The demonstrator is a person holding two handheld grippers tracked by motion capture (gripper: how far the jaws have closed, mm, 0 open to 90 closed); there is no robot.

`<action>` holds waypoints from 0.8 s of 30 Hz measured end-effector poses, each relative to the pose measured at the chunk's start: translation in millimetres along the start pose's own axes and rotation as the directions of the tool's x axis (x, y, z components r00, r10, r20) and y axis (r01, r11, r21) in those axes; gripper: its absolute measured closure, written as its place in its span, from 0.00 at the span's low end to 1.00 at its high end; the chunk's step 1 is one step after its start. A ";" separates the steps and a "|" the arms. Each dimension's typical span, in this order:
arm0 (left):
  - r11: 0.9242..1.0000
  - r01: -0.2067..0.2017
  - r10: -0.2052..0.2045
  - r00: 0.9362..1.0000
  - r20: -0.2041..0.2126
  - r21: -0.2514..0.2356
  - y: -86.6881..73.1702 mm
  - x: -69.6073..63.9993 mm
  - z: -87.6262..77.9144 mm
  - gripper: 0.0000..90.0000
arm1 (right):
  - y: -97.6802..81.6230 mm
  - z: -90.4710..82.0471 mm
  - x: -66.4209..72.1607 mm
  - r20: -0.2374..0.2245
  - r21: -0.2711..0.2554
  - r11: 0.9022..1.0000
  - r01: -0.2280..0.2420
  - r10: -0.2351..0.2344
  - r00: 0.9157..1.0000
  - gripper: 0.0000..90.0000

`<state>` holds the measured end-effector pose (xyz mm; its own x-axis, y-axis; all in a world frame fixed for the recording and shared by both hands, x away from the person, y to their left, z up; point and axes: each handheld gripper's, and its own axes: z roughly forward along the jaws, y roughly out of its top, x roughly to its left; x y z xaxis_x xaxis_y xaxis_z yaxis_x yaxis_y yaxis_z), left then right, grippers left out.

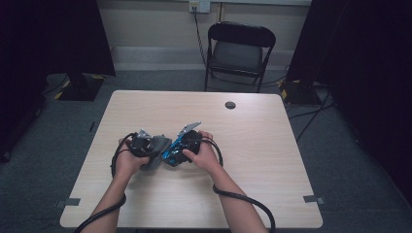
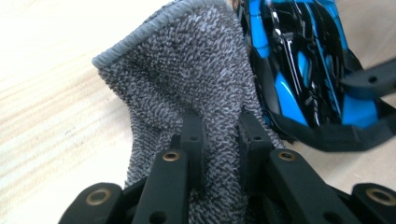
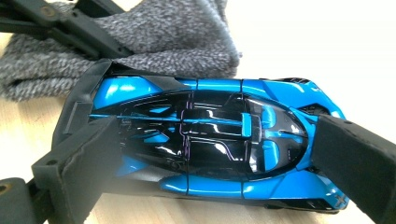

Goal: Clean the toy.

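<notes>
In the left gripper view, the left gripper [image 2: 219, 135] has its 2 black jaws pinched together on a fold of the grey looped terry cloth [image 2: 187, 79], which bunches up between and around them and drapes onto the pale wooden tabletop [image 2: 51, 107]. Just beside the cloth, touching its edge, lies the glossy blue and black toy sports car [image 2: 303, 70]. In the right gripper view, the right gripper [image 3: 210, 154] has its 2 jaws clamped on the car, 1 pad at the tail and 1 at the nose, with the cloth lying behind it. From the high view, both hands meet near the middle of the tabletop, somewhat toward its near edge, the cloth left of the car and cables trailing back along the forearms.
</notes>
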<state>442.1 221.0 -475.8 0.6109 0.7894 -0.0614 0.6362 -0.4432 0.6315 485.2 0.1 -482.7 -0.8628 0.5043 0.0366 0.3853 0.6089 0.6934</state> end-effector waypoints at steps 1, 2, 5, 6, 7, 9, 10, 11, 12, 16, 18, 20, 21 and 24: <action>1.000 0.000 0.000 1.000 0.000 -0.002 -2.3 -2.0 -1.9 0.84 | 0.1 0.0 0.1 0.000 0.001 1.000 0.000 0.000 1.000 0.01; 1.000 0.003 -0.003 1.000 0.003 -0.002 -3.3 -2.5 -2.8 0.84 | 0.1 0.0 0.1 0.000 0.001 1.000 0.000 0.000 1.000 0.01; 0.999 0.039 -0.038 0.999 0.013 -0.017 -8.6 -3.9 -5.5 0.84 | 0.2 0.0 0.0 0.000 0.002 1.000 0.000 0.000 1.000 0.01; 0.999 0.040 -0.040 0.999 0.015 -0.019 -9.9 -3.8 -6.3 0.84 | 0.3 0.0 0.1 0.000 0.003 1.000 0.000 0.000 1.000 0.01; 0.998 0.051 -0.051 0.998 0.023 -0.026 -12.0 -4.8 -6.9 0.84 | 0.4 0.0 0.2 0.001 0.003 1.000 0.000 0.000 1.000 0.01; 0.998 0.060 -0.059 0.998 0.029 -0.030 -15.5 -6.0 -9.3 0.84 | 0.4 0.0 0.2 0.001 0.003 1.000 0.000 0.000 1.000 0.01; 0.998 0.062 -0.061 0.998 0.030 -0.034 -17.0 -6.6 -10.3 0.84 | 0.3 0.0 0.2 0.001 0.002 1.000 -0.001 0.001 1.000 0.01; 0.998 0.060 -0.059 0.998 0.031 -0.034 -18.4 -7.4 -11.2 0.84 | 0.3 0.0 0.2 0.000 0.002 1.000 -0.001 0.001 1.000 0.01; 0.997 0.061 -0.060 0.998 0.031 -0.039 -19.7 -8.6 -11.9 0.84 | 0.5 0.0 0.3 0.001 0.004 1.000 -0.001 0.001 1.000 0.01; 0.997 0.067 -0.065 0.997 0.039 -0.041 -25.3 -12.5 -16.2 0.84 | 0.4 0.0 0.1 0.000 0.003 1.000 0.000 0.000 1.000 0.01; 0.997 0.062 -0.060 0.997 0.043 -0.044 -28.2 -14.2 -18.2 0.84 | 0.6 0.0 0.2 0.000 0.005 1.000 -0.001 0.001 1.000 0.01; 0.997 0.060 -0.058 0.997 0.048 -0.039 -30.9 -15.5 -20.8 0.84 | 0.8 0.0 0.2 0.000 0.006 1.000 -0.001 0.001 1.000 0.01; 0.997 0.060 -0.057 0.997 0.053 -0.041 -32.6 -16.4 -21.9 0.84 | 0.7 0.0 0.1 0.001 0.005 1.000 -0.001 0.001 1.000 0.01; 0.997 0.062 -0.059 0.997 0.057 -0.055 -39.3 -21.0 -25.3 0.84 | -0.4 0.0 0.1 -0.002 -0.005 1.000 -0.002 0.002 1.000 0.01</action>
<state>392.4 232.6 -479.8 0.5984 0.7885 -0.1422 0.6460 -0.3699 0.6678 485.0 -0.1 -483.0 -0.8626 0.5044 0.0394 0.3854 0.6047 0.6970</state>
